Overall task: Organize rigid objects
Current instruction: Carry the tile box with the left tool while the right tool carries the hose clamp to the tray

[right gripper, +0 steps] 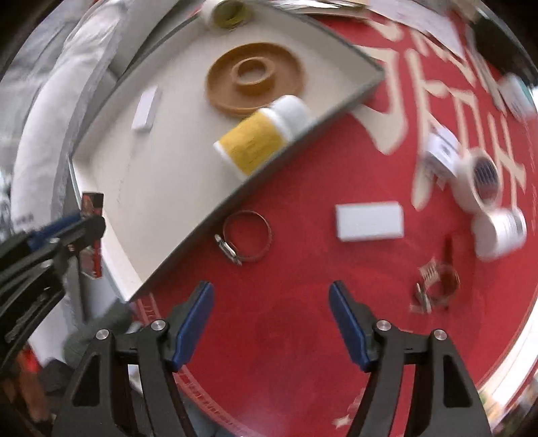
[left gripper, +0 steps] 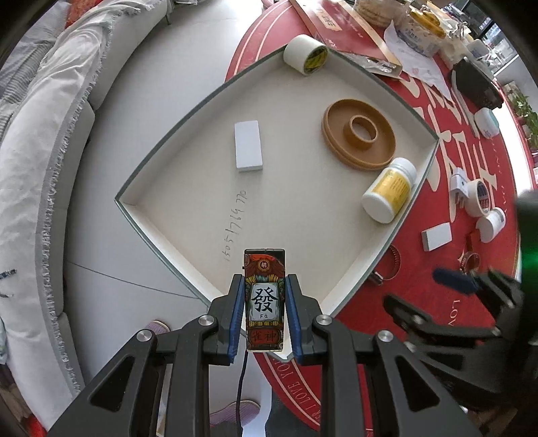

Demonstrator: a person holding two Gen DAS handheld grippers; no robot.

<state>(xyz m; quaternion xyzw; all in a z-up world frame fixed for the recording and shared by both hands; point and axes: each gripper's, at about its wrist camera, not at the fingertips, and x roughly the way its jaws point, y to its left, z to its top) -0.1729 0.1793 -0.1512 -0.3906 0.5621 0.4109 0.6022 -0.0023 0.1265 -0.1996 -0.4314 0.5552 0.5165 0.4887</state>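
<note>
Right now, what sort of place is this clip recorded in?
Most likely a home living room. A round table with a red cloth stands beside a grey sofa, and the table holds household odds and ends, such as a pill bottle in a shallow white tray.

— Furniture?
— One pale grey sofa (left gripper: 40,151) with a fringed white throw, curving down the left side. One round table under a red cloth (left gripper: 420,302) printed with large cream characters and lettering along its edge.
— Floor?
— Light, glossy floor (left gripper: 161,84) between sofa and table. Two lilac slippers, one (left gripper: 156,327) near the table's edge, the other (left gripper: 235,411) lower down.
— Far side of the table?
— One flat red box (left gripper: 339,30) with gold trim, one stack of round biscuits (left gripper: 376,11), one creased sheet of paper (left gripper: 413,57), one black case (left gripper: 477,84). Green potted plants (left gripper: 524,111) by the window.
</note>
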